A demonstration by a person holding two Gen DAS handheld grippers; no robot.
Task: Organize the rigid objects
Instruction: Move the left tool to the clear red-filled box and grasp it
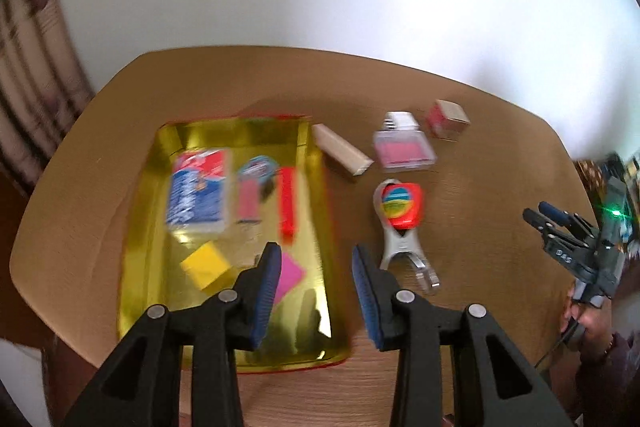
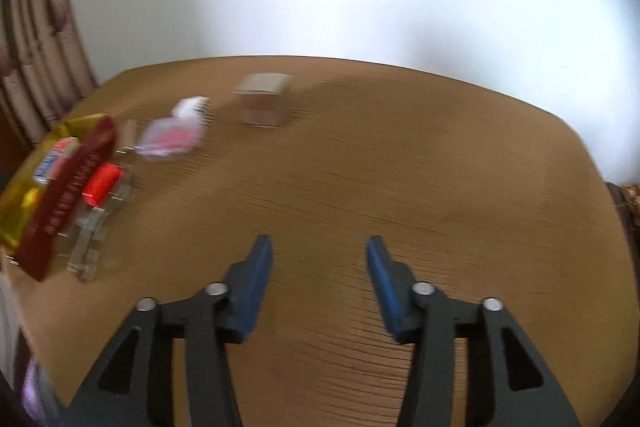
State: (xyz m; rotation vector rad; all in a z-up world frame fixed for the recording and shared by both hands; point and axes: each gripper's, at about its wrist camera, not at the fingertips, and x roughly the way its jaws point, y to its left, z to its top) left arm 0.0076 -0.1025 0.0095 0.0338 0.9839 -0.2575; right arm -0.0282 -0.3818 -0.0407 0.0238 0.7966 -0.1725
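- Left wrist view: the gold tray (image 1: 316, 187) already holds a blue-white pack (image 1: 200, 187), a red bar (image 1: 287, 203) and yellow and pink blocks, so sorting looks roughly half done.
- Still loose on the table (image 1: 480, 227), just right of the tray: wooden block (image 1: 340, 151), pink compact (image 1: 404, 151), small box (image 1: 448, 119) and the red-topped clip (image 1: 400, 219).
- Left gripper (image 1: 316, 291) hangs over the tray's right rim, fingers partly apart, nothing between them.
- Right gripper (image 2: 320, 287) is spread wider, also empty, over bare wood.
- Next I'd guess the clip, it's nearest; plenty of free table on the right, the tray wall is the thing to clear.
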